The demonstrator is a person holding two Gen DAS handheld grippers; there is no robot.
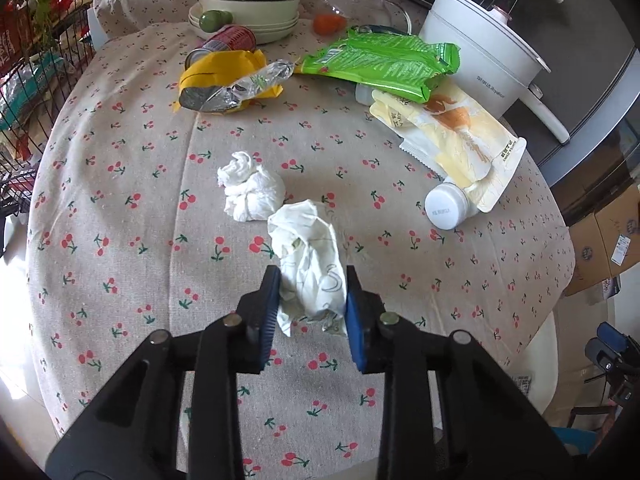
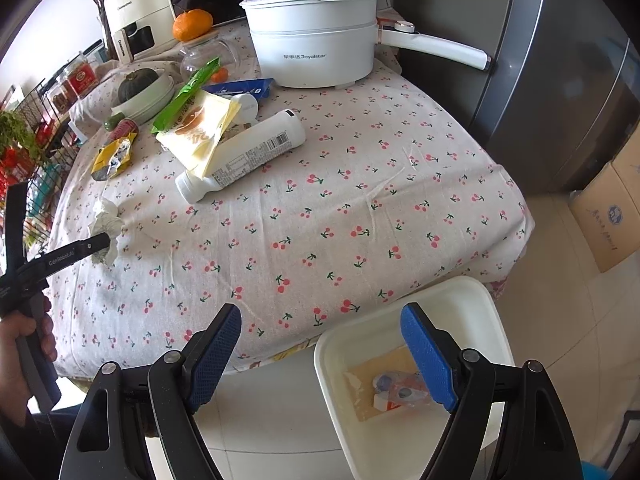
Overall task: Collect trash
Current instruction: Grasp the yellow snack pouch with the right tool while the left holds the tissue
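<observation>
The crumpled paper (image 1: pixel 310 264) is a loose white wad, creased and folded over itself, with faint grey pen marks on its lower face and a small greenish smudge near its upper left; it lies on the counter (image 1: pixel 120 240) near the front edge, and the left tongs (image 1: pixel 312 284) are clenched on its lower half, a blue pad (image 1: pixel 355 320) pressed against each side. Just behind it to the left, almost touching, sits a tighter ball of white tissue (image 1: pixel 250 188). Farther back lie a yellow wrapper (image 1: pixel 224 76) with foil showing, a green snack bag (image 1: pixel 380 62), a pale yellow pouch (image 1: pixel 460 136) and a white bottle (image 1: pixel 446 206) on its side with its cap toward the camera. The right tongs (image 2: pixel 320 344) hang released, blue pads wide apart, above the floor off the counter's edge, over a white bin (image 2: pixel 452 308) that holds a clear bag and small wrappers. The counter is draped in a beige cloth printed with red cherries. At its far side stand a white electric pot (image 2: pixel 316 44), a stack of pale bowls (image 2: pixel 148 98) holding a dark green squash, and a glass jar topped by an orange (image 2: pixel 192 24). A grey refrigerator (image 2: pixel 560 80) stands to the right, cardboard boxes (image 2: pixel 612 216) on the tiled floor beside it.
</observation>
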